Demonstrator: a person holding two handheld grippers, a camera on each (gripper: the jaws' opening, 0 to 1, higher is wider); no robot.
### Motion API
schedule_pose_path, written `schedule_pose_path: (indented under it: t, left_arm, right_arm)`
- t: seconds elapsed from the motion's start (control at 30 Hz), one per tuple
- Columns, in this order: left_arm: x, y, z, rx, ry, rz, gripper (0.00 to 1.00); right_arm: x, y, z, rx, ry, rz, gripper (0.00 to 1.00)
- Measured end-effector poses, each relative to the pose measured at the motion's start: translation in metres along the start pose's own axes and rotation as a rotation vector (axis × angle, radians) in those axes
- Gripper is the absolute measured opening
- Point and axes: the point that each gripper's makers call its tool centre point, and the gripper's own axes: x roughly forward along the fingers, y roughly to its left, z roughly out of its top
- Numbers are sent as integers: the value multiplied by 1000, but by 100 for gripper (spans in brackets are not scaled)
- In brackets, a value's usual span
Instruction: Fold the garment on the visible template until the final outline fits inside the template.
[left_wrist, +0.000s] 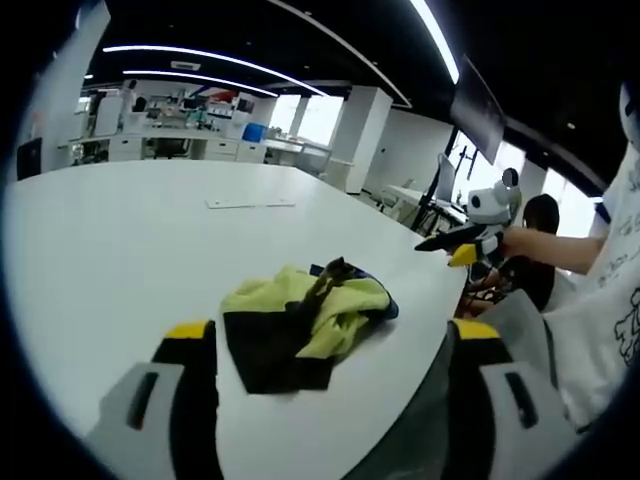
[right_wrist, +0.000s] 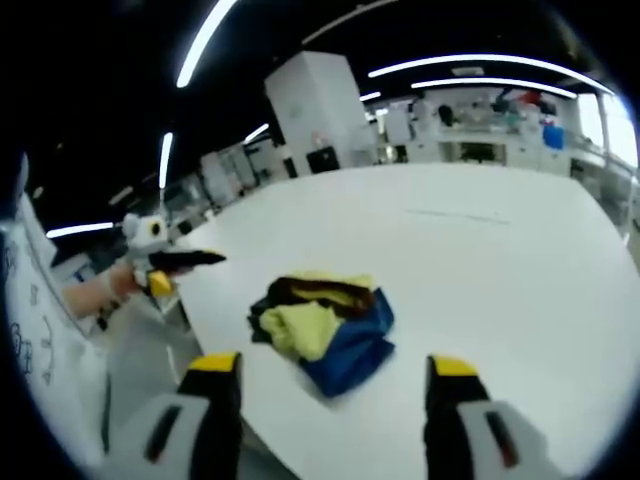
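Yellow-and-blue garment (left_wrist: 305, 325) lies bunched; with both grippers (left_wrist: 330, 350) (right_wrist: 330, 375) held wide open and empty, several layers could be snagged together.

White table (left_wrist: 120, 250); white pillar (right_wrist: 318, 110); ceiling light strips (left_wrist: 200, 55); distant desks (left_wrist: 190, 145)

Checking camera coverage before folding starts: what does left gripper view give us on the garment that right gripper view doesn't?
Left gripper view: the garment's black panel faces the camera, with yellow-green fabric bunched above it and a sliver of blue at the far edge; the right gripper comes in from the right.

Right gripper view: a broad blue section of the garment faces the camera; the left gripper comes in from the left.

Both: the garment lies crumpled near the edge of the white table, ungrasped, and each view's own jaws stand apart and empty.
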Motion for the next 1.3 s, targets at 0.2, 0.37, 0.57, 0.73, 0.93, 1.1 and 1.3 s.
schedule_pose_path:
  t: [0.2, 0.37, 0.57, 0.73, 0.93, 1.1, 1.3]
  left_arm:
    - [0, 1, 1, 5, 2, 2, 92]
    - [0, 2, 3, 0, -7, 5, 92]
    - [1, 1, 4, -3, -11, -2, 93]
    - [0, 2, 5, 3, -10, -1, 92]
    - [0, 2, 5, 4, -9, 2, 92]
    - [0, 1, 4, 6, -7, 1, 93]
    - [-1, 4, 3, 6, -1, 7, 92]
  right_arm:
    - [-1, -3, 1, 10, -9, -1, 74]
    - [-1, -1, -1, 11, -6, -3, 74]
    - [-1, -1, -1, 16, -11, -2, 74]
    - [-2, -1, -1, 15, -12, -7, 74]
    - [-3, -2, -1, 21, -14, -9, 74]
    - [-3, -4, -3, 22, -12, -8, 74]
    - [-2, -7, -6, 29, -8, -7, 75]
